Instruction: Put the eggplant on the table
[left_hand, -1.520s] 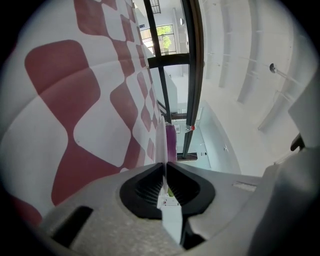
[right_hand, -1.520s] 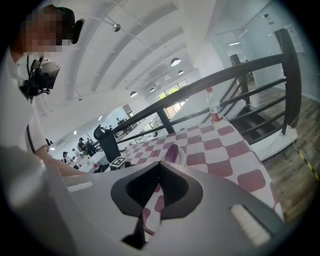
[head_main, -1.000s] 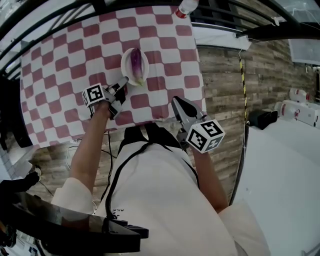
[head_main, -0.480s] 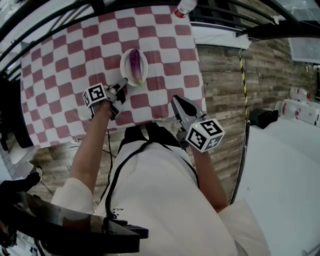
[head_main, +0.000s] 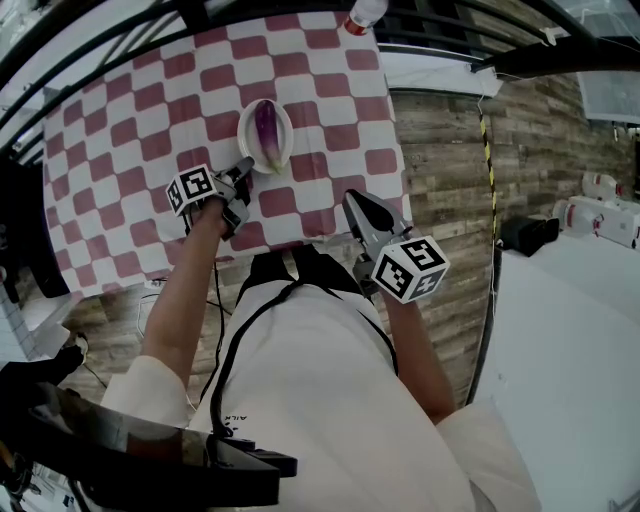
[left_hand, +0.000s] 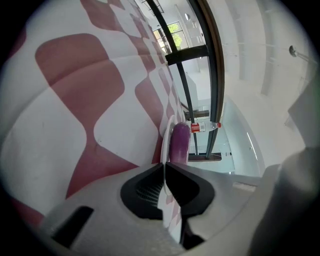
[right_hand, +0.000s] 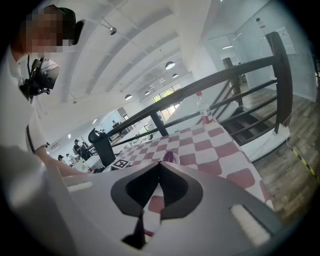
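Checkered table (head_main: 120, 125): left gripper (head_main: 244, 166) is closing on the plate (head_main: 243, 130) rim at seven o'clock, eggplant (head_main: 266, 125) aboard. Right gripper (head_main: 351, 199) waits, pinched shut, empty. Tipping out looks next.

Eggplant (head_main: 266, 127): one, small, elongated, with glossy purple skin. It is darker at the far end and paler, almost whitish, toward the near end.

Pose: lying on its side, its long axis along the long axis of a white oval plate (head_main: 246, 141), pointing roughly away from the person. From the left gripper view its rounded end rises above the plate's rim.

Location: inside the plate, resting on the plate's surface and not touching the cloth (head_main: 330, 100).

Table (head_main: 120, 120): covered by the red-and-white checked cloth. The plate sits on its right half, nearer the person's edge than the far edge. The eggplant is not yet on the table itself.
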